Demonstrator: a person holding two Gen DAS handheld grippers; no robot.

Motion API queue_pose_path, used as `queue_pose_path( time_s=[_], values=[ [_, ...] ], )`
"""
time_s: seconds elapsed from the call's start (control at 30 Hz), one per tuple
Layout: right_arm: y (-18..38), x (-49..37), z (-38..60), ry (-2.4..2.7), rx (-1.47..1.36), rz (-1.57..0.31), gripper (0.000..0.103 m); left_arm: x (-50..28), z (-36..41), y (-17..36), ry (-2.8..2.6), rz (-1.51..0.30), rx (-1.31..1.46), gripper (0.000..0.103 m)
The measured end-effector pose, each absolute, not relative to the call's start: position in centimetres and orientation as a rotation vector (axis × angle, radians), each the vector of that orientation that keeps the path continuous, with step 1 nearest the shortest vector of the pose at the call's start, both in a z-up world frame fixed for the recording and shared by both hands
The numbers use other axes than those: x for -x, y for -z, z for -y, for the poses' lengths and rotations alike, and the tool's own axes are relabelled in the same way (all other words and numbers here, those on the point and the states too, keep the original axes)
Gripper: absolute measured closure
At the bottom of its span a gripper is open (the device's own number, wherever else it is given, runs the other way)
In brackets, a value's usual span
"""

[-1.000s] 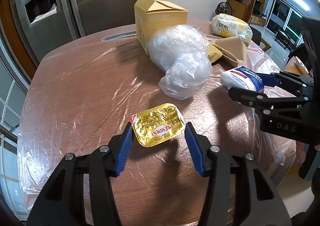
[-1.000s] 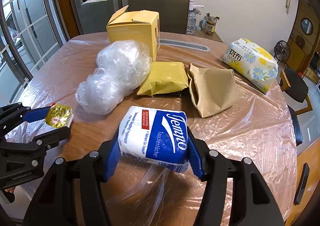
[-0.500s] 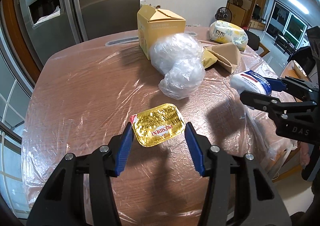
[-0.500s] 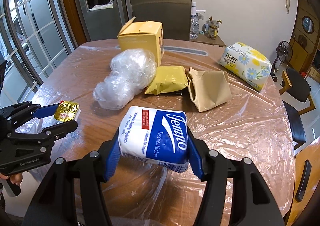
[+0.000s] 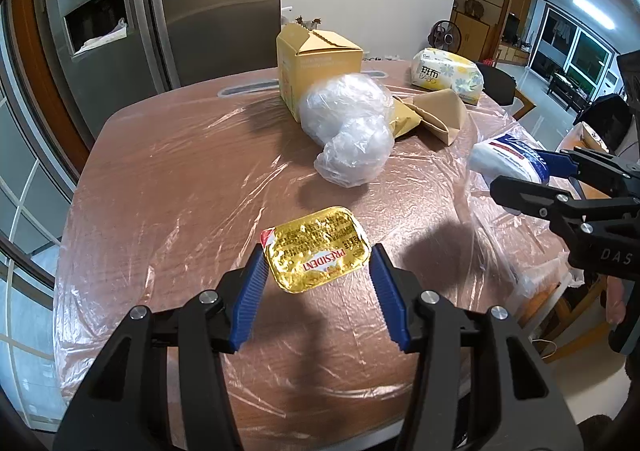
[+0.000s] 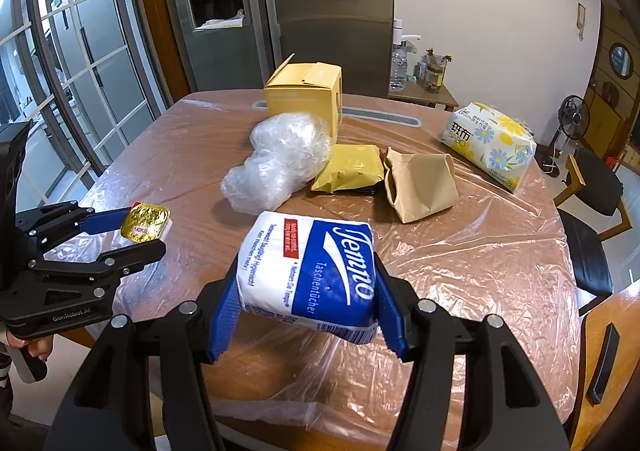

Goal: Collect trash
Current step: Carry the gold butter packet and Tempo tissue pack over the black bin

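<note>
A gold foil butter tub (image 5: 316, 249) hangs above the table, with my left gripper (image 5: 316, 263) shut on its two sides. That same tub (image 6: 145, 222) shows at the left of the right wrist view, between the left gripper's (image 6: 128, 231) jaws. My right gripper (image 6: 306, 275) is shut on a blue and white tissue pack (image 6: 310, 271), lifted above the table's near edge. The pack (image 5: 508, 163) also appears at the right of the left wrist view, in the right gripper (image 5: 520, 181).
On the plastic-covered wooden table (image 6: 460, 243) lie a crumpled clear plastic bag (image 6: 280, 159), a yellow carton (image 6: 306, 93), a yellow pouch (image 6: 350, 167), a brown paper bag (image 6: 420, 183) and a flowered tissue pack (image 6: 490, 139). A steel fridge (image 6: 280, 3) stands behind. A chair (image 6: 592, 211) is at the right.
Both grippers have risen and pulled back from the table with their loads still held. The table and its objects look smaller and farther away now.
</note>
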State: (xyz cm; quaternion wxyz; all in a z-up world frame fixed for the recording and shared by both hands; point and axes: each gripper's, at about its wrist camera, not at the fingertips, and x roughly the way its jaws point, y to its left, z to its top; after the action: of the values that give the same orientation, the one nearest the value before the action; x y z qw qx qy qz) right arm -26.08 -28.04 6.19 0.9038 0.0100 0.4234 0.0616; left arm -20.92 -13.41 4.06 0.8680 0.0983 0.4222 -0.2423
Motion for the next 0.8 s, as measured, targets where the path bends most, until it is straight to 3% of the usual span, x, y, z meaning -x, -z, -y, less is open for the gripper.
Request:
queue_pose_path(
  time_s=[0.8],
  values=[
    [-6.9, 31.3, 28.4, -0.215, -0.068, -0.888, 0.045, 25.5, 12.0, -4.9, 0.536, -0.869, -0.219, 0.05]
  ],
)
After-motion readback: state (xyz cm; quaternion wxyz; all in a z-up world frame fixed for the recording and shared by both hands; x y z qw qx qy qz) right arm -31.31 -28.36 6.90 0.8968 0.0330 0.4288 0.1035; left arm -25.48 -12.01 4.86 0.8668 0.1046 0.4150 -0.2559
